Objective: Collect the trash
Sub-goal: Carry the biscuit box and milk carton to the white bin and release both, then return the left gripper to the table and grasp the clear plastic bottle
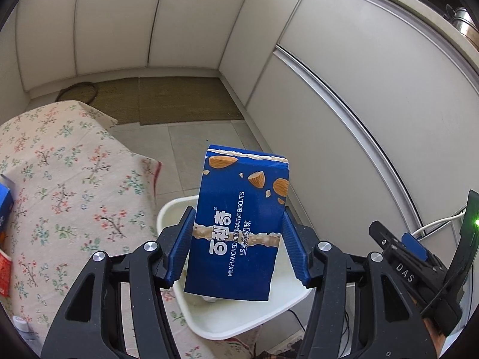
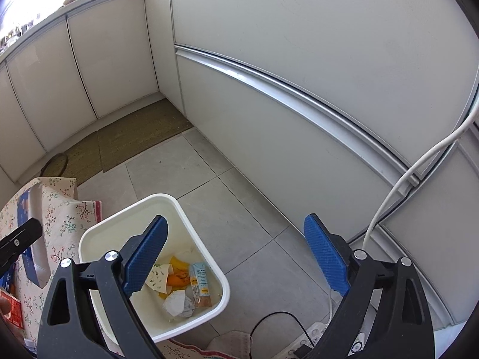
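Right wrist view looks down into the white plastic bin point(image 2: 209, 272), a rounded rectangle on grey floor tiles; it holds a crumpled white tissue point(image 2: 178, 302), a patterned paper cup point(image 2: 158, 276), orange peel point(image 2: 176, 279) and a small snack wrapper point(image 2: 200, 282). My right gripper point(image 2: 236, 257) hangs over the bin's right edge, ribbed blue pads spread wide and grasping nothing. My left gripper point(image 1: 236, 248) clamps a glossy blue biscuit box point(image 1: 239, 224), upright and slightly tilted, directly above the bin beside the floral-clothed table point(image 1: 60, 179).
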The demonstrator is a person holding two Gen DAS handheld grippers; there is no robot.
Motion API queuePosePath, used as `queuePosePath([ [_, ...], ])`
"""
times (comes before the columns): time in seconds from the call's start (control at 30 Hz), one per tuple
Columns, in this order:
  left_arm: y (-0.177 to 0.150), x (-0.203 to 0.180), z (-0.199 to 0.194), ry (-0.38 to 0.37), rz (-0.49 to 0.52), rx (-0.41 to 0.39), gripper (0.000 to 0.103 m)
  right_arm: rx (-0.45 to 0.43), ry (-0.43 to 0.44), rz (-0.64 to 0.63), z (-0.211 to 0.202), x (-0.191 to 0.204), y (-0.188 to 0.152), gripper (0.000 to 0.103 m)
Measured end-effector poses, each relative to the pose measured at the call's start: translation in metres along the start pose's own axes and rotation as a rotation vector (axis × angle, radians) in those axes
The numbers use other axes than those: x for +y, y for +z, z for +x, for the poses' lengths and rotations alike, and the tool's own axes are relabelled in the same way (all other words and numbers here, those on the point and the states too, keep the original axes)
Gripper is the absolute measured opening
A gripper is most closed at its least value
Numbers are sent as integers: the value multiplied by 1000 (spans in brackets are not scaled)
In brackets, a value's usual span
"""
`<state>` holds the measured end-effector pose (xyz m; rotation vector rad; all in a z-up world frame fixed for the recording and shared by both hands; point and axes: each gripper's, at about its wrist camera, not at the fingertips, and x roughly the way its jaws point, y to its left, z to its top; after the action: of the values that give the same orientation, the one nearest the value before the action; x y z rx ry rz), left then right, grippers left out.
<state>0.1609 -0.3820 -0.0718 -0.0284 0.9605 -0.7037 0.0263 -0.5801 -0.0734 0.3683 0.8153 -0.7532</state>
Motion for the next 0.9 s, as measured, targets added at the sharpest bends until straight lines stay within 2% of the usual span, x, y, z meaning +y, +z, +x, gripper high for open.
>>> queuePosePath([
  [0.13,2,-9,10,-3,7,22,56,-6,-8,2,0,-3,-1,90],
  [0.27,0,-10,6,11,9,8,73,-10,-13,2,-1,-1,-2,90],
  [0.43,-4,1,0,57,-9,1,75,-31,-3,5,-7,5,-5,90],
  [0.57,-13,17,-8,92,-40,-4,85,-50,21,-3,-12,16,-9,93],
  [0.9,-39,68,-38,180,-144,-7,86,-30,103,-131,-17,68,-28,93],
])
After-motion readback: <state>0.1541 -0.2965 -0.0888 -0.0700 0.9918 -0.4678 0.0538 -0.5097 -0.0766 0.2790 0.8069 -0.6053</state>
